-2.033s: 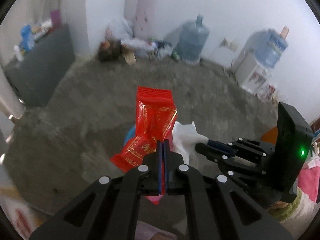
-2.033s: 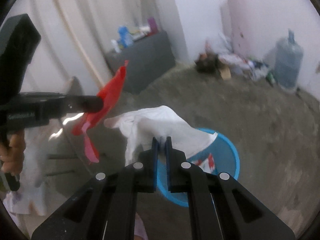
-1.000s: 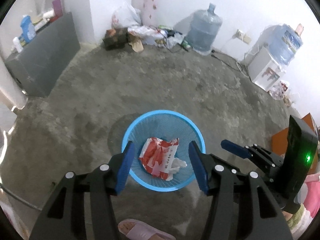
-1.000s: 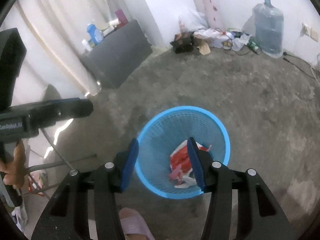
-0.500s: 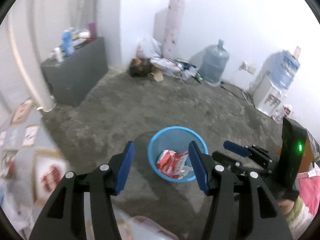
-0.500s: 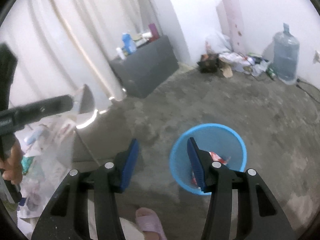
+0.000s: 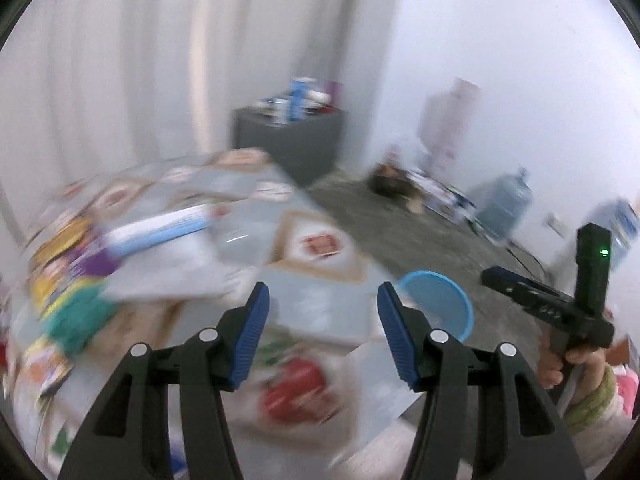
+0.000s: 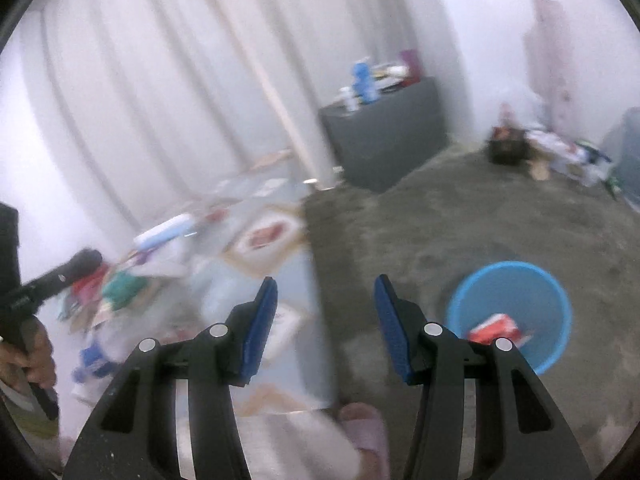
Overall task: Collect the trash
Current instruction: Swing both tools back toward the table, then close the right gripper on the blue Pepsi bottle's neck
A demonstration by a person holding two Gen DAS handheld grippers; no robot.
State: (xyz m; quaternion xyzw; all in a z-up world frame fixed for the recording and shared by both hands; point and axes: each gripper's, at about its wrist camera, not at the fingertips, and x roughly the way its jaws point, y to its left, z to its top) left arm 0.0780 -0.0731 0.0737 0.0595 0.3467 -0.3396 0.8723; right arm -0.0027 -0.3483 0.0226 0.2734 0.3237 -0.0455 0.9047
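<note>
One blue basket (image 8: 558,300), one red wrapper (image 8: 494,328), one grey cabinet (image 8: 384,148), two grippers (image 7: 322,332) (image 8: 325,326)

Both grippers off the basket

The blue basket (image 8: 508,312) now sits right of both grippers; a cluttered table (image 7: 280,288) lies ahead.

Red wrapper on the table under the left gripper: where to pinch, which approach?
Judging through heavy blur: the red wrapper seems to lie flat on the table, just below the open left gripper. Come from above, tilted, and pinch a raised edge or crease nearest the fingers; a flat packet offers no body to clamp. Which edge lifts cannot be told.
</note>
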